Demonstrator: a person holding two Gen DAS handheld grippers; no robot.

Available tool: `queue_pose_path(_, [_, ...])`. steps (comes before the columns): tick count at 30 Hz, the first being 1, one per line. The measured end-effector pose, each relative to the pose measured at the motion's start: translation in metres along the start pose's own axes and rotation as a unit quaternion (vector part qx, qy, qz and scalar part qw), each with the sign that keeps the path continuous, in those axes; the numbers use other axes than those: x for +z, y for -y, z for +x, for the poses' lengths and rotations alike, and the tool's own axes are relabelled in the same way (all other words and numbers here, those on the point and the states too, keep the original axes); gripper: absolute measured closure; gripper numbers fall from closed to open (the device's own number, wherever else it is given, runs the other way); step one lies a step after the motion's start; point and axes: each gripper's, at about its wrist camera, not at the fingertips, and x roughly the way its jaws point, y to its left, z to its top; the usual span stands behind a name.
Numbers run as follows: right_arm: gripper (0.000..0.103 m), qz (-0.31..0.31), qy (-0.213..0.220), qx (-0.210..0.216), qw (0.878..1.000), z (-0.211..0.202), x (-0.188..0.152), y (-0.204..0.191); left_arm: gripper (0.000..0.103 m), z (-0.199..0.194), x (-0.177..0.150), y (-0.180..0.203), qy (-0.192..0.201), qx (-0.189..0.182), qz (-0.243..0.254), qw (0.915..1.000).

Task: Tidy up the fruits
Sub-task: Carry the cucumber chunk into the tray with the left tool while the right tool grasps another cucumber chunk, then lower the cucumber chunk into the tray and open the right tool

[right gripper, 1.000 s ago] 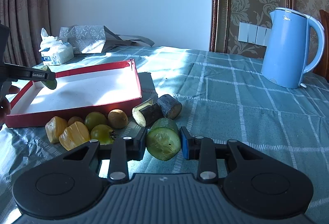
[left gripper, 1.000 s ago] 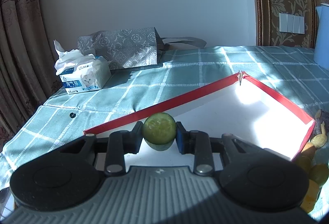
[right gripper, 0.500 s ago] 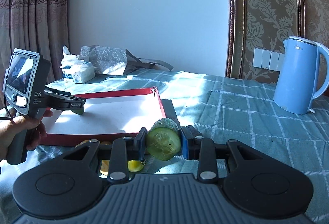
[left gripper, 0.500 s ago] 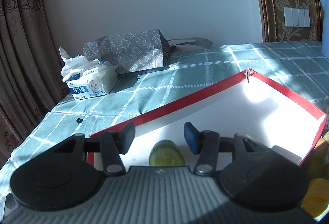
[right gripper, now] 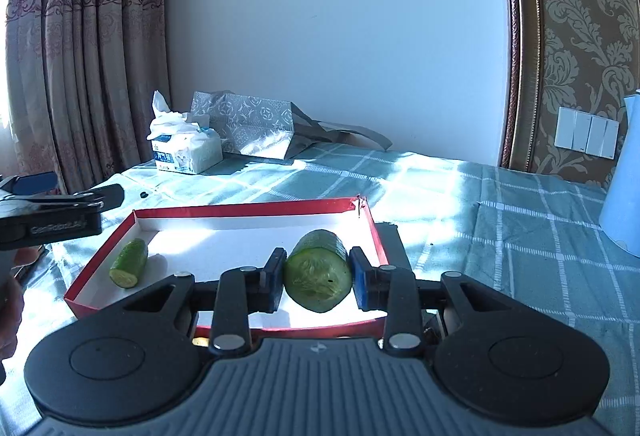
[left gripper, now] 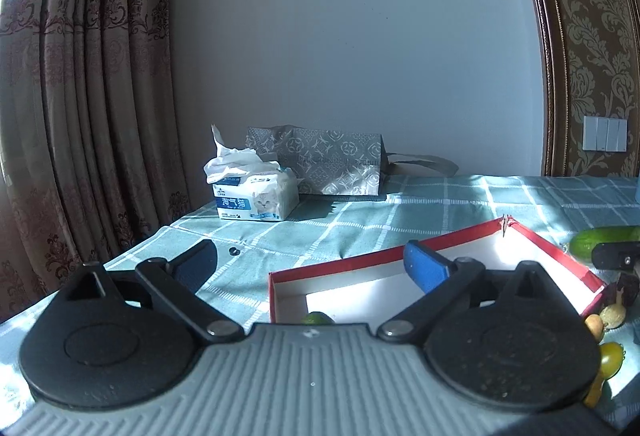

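Right gripper (right gripper: 318,278) clamps a cucumber chunk (right gripper: 318,272), long axis toward 12 o'clock, over the tray (right gripper: 248,209); left gripper (left gripper: 310,264) opening, empty.

Tissue pack (left gripper: 256,196) beside patterned bag (left gripper: 336,164); perhaps a kettle (right gripper: 624,172) right.

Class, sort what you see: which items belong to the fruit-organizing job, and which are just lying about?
Job: red tray; small cucumber piece in it; large cucumber piece in right gripper; loose fruit.

Lying about: tissue pack; patterned bag; blue kettle.
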Motion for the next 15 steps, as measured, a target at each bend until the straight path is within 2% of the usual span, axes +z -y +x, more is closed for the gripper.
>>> queue_pose_path(3, [0.071, 0.003, -0.009, 0.005, 1.0, 0.024, 0.006, -0.001, 0.0, -0.022, -0.011, -0.013, -0.001, 0.008, -0.02, 0.9998])
queue_pose_path(7, [0.071, 0.008, -0.026, 0.006, 1.0, 0.058, 0.013, -0.001, 0.0, -0.04, -0.025, -0.02, -0.022, 0.009, -0.016, 0.9996])
queue_pose_path(12, [0.071, 0.007, -0.051, 0.003, 0.999, 0.097, 0.016, -0.004, 0.0, -0.055, -0.033, -0.023, 0.014, -0.02, -0.011, 0.9996])
queue_pose_path(15, [0.071, -0.003, -0.058, -0.006, 0.998, 0.104, 0.013, -0.008, 0.0, -0.053, -0.033, -0.019, 0.016, -0.025, -0.001, 0.9996])
